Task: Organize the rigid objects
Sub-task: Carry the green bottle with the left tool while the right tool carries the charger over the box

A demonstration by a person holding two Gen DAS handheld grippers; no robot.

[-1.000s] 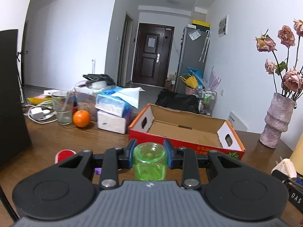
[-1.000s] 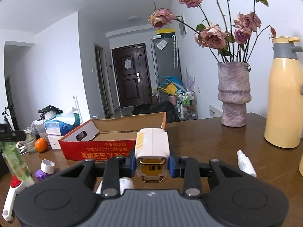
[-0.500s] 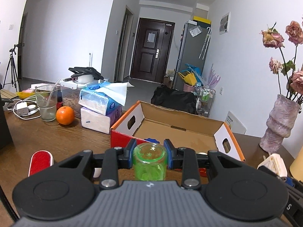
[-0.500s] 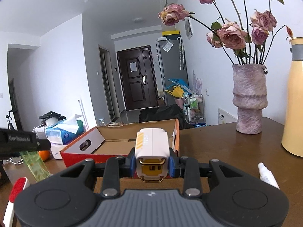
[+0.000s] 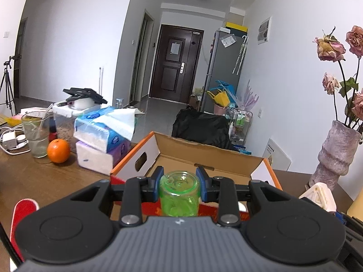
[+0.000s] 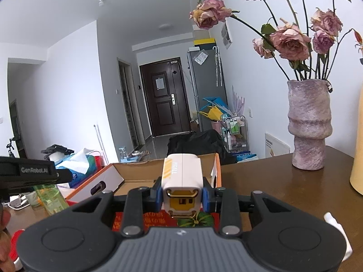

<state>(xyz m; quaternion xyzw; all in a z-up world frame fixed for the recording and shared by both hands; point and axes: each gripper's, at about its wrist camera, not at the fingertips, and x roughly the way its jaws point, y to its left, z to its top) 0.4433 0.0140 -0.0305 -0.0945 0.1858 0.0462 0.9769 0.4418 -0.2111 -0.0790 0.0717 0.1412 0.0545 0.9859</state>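
The left gripper (image 5: 179,181) is closed on a green transparent bottle (image 5: 179,196). Its blue pads press the two sides near the top, so the bottle hangs upright and its lower part is hidden behind the gripper body. The right gripper (image 6: 182,192) is closed in the same way on a white and yellow block-shaped gadget (image 6: 182,181), which lies lengthwise between the pads with a gold-framed end turned to the camera. I cannot say what this gadget is.

Just ahead of both grippers stands the cardboard box (image 5: 204,156), open on top, with a red front wall and cut handle holes in the ends. Both held things are near its front edge and a little above it, probably because the box is the place to collect the rigid objects. The part of its floor that is visible looks bare.

To the left of the left gripper, further off, tissue packs (image 5: 102,140) are stacked, with an orange (image 5: 58,150) and a drinking glass (image 5: 36,133) beside them. To the right of the right gripper stands a purple vase (image 6: 309,124) with dried roses, well apart from the box. All of this rests on the brown table (image 6: 283,188).
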